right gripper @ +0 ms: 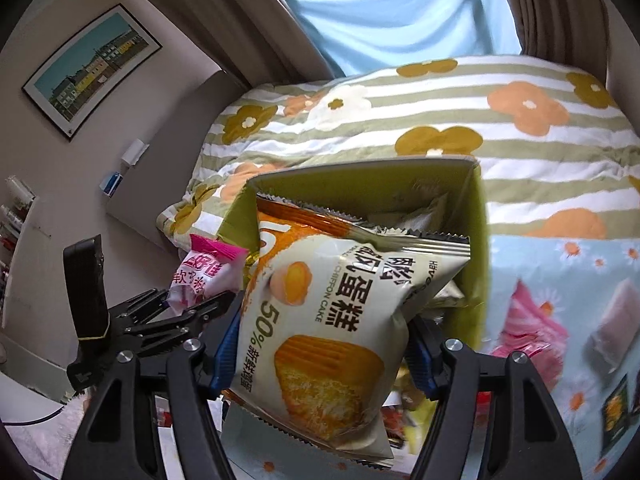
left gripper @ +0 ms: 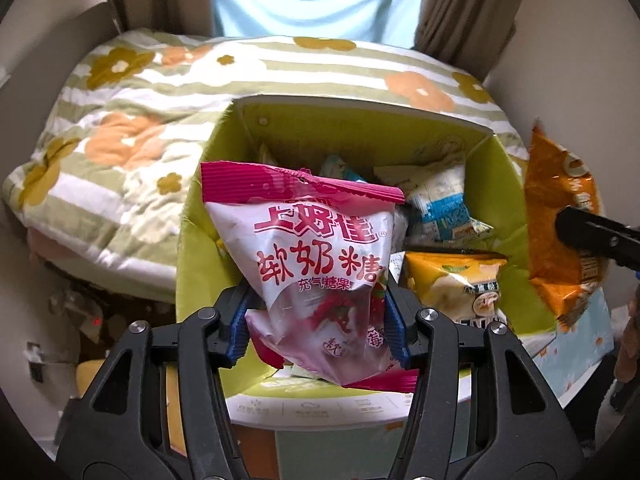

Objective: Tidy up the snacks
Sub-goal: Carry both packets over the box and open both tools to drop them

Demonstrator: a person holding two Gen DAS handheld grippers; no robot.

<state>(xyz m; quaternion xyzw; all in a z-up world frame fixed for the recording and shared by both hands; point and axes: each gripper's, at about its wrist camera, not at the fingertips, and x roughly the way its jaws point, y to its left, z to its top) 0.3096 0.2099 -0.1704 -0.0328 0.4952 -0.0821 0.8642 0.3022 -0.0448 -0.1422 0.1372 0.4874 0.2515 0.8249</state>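
Above the green box (left gripper: 192, 240), near its left wall: pink candy bag (left gripper: 316, 264) pinched low between the pads of the left claw (left gripper: 318, 332), jaws only partly apart around it. Over the same box's opening: chiffon cake packet (right gripper: 324, 332) clamped at mid-body by the right claw (right gripper: 320, 364), jaws half-wide. Probably light, air-puffed, crinkly and slippery film, cake crushable; best gripped gently near a sealed edge.
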